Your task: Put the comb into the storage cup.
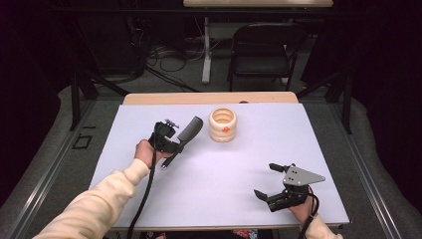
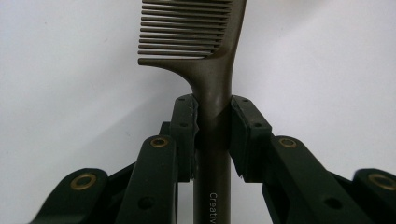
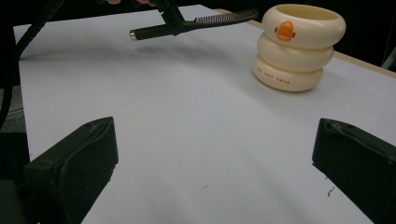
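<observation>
One comb (image 1: 190, 130), one cream holder (image 1: 222, 124)

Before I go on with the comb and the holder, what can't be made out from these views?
- Comb: left gripper view, teeth tip cut off by top edge; handle print cut off at bottom.
- Holder: high view, inside too small to tell; right gripper view, rim hides it.
- Right hand-held gripper: high view, hand cut off by bottom edge.

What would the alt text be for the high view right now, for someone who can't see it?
The left gripper grips a dark comb by its handle, toothed end aimed at a cream ringed holder near the far edge of the white table. The right gripper rests open at the near right, nothing between its jaws.
</observation>
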{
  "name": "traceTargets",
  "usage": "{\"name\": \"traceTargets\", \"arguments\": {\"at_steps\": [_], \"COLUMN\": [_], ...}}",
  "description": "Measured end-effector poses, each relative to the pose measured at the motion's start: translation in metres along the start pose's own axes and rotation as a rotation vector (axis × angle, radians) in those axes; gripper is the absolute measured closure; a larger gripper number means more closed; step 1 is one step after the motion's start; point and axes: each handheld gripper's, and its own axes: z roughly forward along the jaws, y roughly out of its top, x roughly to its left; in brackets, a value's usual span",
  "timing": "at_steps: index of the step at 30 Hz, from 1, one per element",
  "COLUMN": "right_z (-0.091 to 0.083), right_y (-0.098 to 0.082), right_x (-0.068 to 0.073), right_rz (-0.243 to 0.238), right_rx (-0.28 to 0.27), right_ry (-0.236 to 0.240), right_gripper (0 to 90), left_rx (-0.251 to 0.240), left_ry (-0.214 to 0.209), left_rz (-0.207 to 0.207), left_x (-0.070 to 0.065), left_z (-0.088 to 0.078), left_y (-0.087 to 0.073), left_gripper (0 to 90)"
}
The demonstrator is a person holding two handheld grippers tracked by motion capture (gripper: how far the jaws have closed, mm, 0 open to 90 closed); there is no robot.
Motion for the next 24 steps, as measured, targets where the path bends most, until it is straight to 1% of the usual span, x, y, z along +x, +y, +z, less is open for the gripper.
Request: {"name": "traceTargets", "arguments": {"at_steps": [2,5,6,8,10,13,16,19,21,24], "right_z": [0.000,0.000,0.000,0.000,0.000,0.000,0.000,0.000,0.000,0.001], "right_y": [0.000,0.000,0.000,0.000,0.000,0.000,0.000,0.000,0.000,0.000], "right_x": [0.000,0.000,0.000,0.000,0.000,0.000,0.000,0.000,0.000,-0.001], "right_rz": [0.001,0.000,0.001,0.001,0.001,0.000,0.000,0.003,0.002,0.009], "right_rx": [-0.003,0.000,-0.003,0.002,0.004,0.004,-0.003,0.003,0.004,0.003], "right_ry": [0.000,0.000,0.000,0.001,0.001,0.001,0.000,0.000,0.000,0.002], "right_gripper": [0.0,0.0,0.0,0.0,0.0,0.0,0.0,0.0,0.0,0.0], "left_rx": [-0.019,-0.039,-0.049,-0.064,-0.070,-0.099,-0.134,-0.178,-0.213,-0.252], "left_ry": [-0.003,-0.005,-0.009,-0.013,-0.014,-0.018,-0.019,-0.018,-0.021,-0.021], "left_rz": [-0.004,0.002,-0.005,-0.006,0.000,0.000,0.002,0.004,-0.004,-0.003], "left_x": [0.000,0.000,-0.001,-0.001,-0.001,-0.002,-0.003,-0.003,-0.003,-0.002], "left_z": [-0.001,-0.003,-0.004,-0.004,-0.005,-0.006,-0.007,-0.009,-0.011,-0.013], "left_y": [-0.001,-0.002,-0.002,-0.003,-0.003,-0.003,-0.003,-0.004,-0.004,-0.005], "left_gripper": [72.7,72.7,72.7,72.7,72.7,72.7,72.7,72.7,72.7,72.7]}}
